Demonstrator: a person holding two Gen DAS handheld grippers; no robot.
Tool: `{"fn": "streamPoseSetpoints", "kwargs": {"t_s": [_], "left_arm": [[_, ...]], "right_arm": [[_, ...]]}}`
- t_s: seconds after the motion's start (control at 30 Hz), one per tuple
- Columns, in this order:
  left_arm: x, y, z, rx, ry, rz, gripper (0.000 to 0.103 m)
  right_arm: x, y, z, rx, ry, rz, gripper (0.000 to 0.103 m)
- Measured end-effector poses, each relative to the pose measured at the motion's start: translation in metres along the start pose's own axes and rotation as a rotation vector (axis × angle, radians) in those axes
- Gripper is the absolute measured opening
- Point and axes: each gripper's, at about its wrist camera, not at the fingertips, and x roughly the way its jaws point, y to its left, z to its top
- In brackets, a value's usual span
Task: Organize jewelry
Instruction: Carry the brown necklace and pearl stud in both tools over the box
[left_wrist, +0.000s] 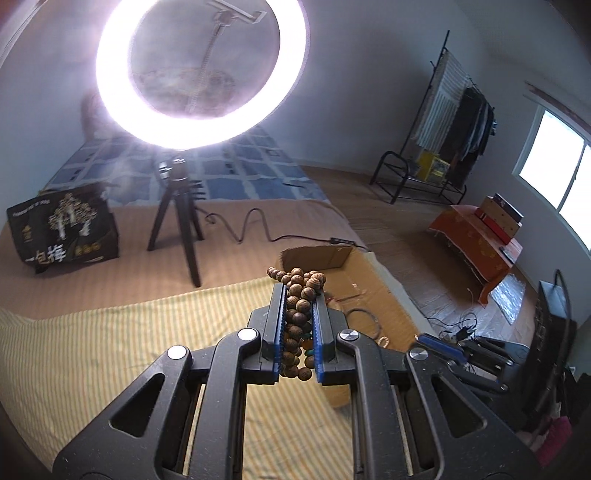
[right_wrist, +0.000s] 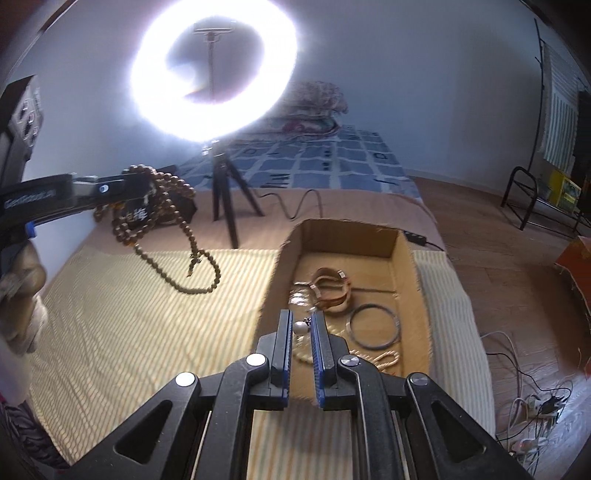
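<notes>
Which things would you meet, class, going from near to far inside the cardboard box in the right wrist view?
Cream cord → dark thin bangle → stack of wooden bangles → bare floor of the cardboard box → its far wall.

I can read big white signs on the black bag (left_wrist: 64, 225) at about nine o'clock from my left fingers. They say 一包梅. Small letters run along the bag's top, but they are too tiny to read. In my right view, the sign 梅 peeks out behind the brown beads (right_wrist: 162, 206), at about eleven o'clock.
</notes>
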Motion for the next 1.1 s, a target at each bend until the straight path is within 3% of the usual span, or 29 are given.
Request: {"fn": "streamPoseSetpoints", "kwargs": {"t_s": [0.53, 1.1], "left_arm": [[0.039, -0.052, 0.012, 0.034, 0.033, -0.102, 0.011], [0.083, -0.070, -0.006, 0.083, 0.108, -0.105, 0.011]], "right_arm": [[0.036, -0.052, 0.022, 0.031, -0.002, -0.056, 0.008], [0.086, -0.078, 0.037, 0.094, 0.000, -0.019, 0.008]]}}
